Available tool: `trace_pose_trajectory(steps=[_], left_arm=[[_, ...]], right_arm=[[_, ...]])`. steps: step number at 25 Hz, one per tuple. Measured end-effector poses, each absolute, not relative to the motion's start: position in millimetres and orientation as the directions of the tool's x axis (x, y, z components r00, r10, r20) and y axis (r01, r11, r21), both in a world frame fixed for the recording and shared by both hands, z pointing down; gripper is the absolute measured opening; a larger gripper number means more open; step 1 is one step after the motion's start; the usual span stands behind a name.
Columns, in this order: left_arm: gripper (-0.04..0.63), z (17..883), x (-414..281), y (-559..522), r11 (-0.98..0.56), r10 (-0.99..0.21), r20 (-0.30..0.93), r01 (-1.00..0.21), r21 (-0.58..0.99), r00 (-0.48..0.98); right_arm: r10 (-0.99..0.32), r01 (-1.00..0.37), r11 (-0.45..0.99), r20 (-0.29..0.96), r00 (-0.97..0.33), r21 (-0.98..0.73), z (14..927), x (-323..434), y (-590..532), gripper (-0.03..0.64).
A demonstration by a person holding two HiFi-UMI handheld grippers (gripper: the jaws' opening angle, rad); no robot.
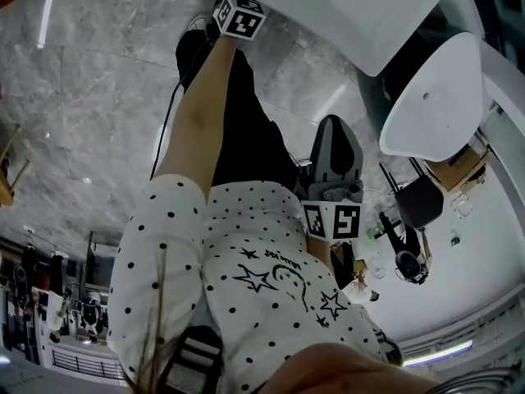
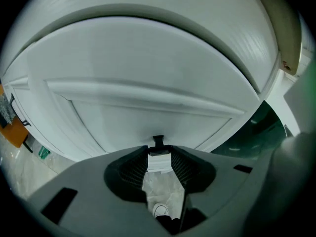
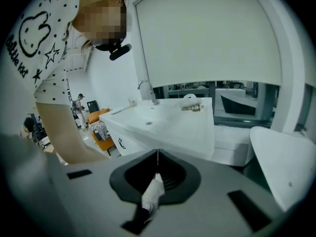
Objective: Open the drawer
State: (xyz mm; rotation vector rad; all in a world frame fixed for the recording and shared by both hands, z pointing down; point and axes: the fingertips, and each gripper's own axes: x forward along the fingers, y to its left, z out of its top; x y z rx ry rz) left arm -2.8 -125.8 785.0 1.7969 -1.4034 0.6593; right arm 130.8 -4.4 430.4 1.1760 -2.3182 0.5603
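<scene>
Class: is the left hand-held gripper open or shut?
Open: the left hand-held gripper has its jaws apart, black handle at their tips.

The drawer (image 2: pixel 148 117) shows best in the left gripper view, where its front fills most of the picture. The front is white and smooth, a flat sunken panel set inside a raised frame whose top rail runs across the upper part. It stands upright and faces the camera squarely. A white top overhangs it, with only a thin dark seam between the two, so the drawer looks shut. A small black pull (image 2: pixel 158 141) sits at the middle of the panel's lower part. It lies right at the tips of the left hand-held gripper (image 2: pixel 159 152), in line with the gap between its parted jaws. Whether they touch cannot be told.
</scene>
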Motion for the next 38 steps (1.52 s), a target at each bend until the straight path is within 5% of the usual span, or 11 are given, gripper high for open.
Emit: trace_pose_trajectory(steps=[38], left_arm=[[0.140,791.3,39.4,-87.6,-0.111,-0.523,0.809,-0.963,0.245,0.266]], right_arm=[[-0.637,-0.839,0.526,0.588,-0.498,-0.140,439.2,169.4,-11.5,0.015]])
